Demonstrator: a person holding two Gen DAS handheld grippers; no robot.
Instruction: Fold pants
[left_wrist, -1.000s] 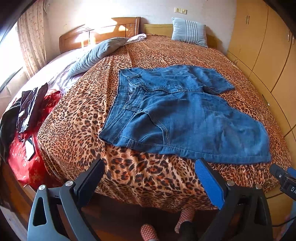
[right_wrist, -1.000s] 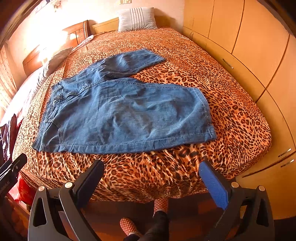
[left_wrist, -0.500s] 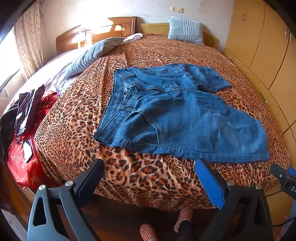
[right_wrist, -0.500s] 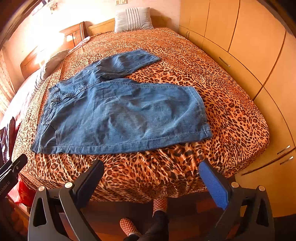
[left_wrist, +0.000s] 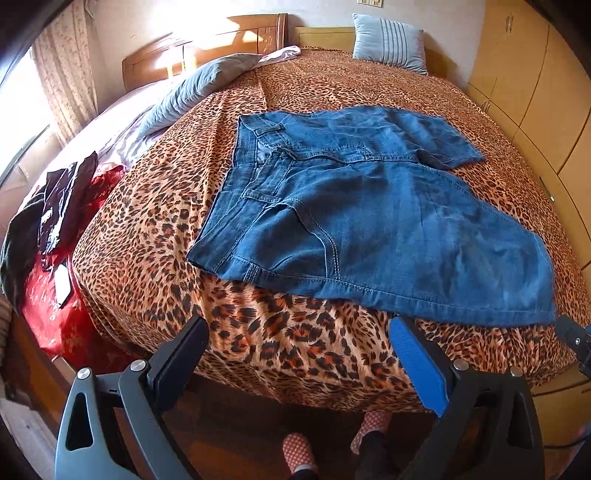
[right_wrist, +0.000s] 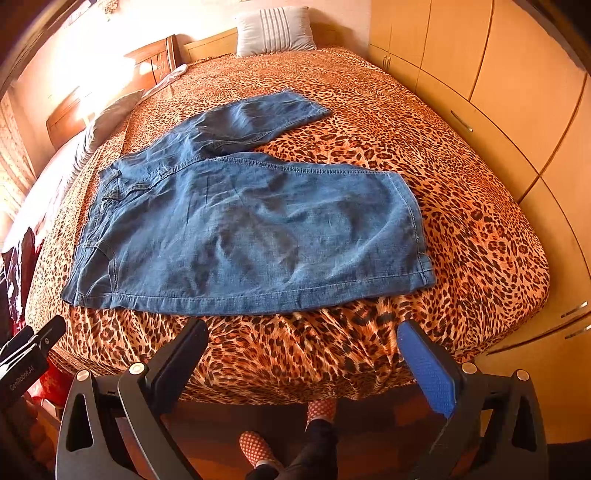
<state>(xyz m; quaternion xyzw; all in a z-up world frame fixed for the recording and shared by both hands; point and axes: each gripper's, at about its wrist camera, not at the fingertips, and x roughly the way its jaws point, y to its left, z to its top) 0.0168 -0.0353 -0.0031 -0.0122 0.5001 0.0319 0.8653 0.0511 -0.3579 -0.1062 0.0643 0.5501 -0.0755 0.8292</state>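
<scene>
Blue denim pants (left_wrist: 369, 214) lie spread flat on a leopard-print bedspread (left_wrist: 155, 206), waistband to the left, legs to the right; the far leg angles away. They also show in the right wrist view (right_wrist: 251, 232). My left gripper (left_wrist: 299, 332) is open and empty, just short of the near hem by the waist end. My right gripper (right_wrist: 303, 332) is open and empty, just short of the near leg's lower edge. Neither touches the cloth.
Wooden wardrobe doors (right_wrist: 517, 92) run along the bed's right side. A pile of red and dark clothes (left_wrist: 55, 229) lies at the left. A grey pillow (left_wrist: 388, 42) and a headboard (left_wrist: 207, 48) are at the far end. The person's feet (left_wrist: 332, 439) stand below.
Both grippers have moved closer to the bed's near edge, so the pants look larger and lower in both views. Both jaws stay open; the pants have not moved.
</scene>
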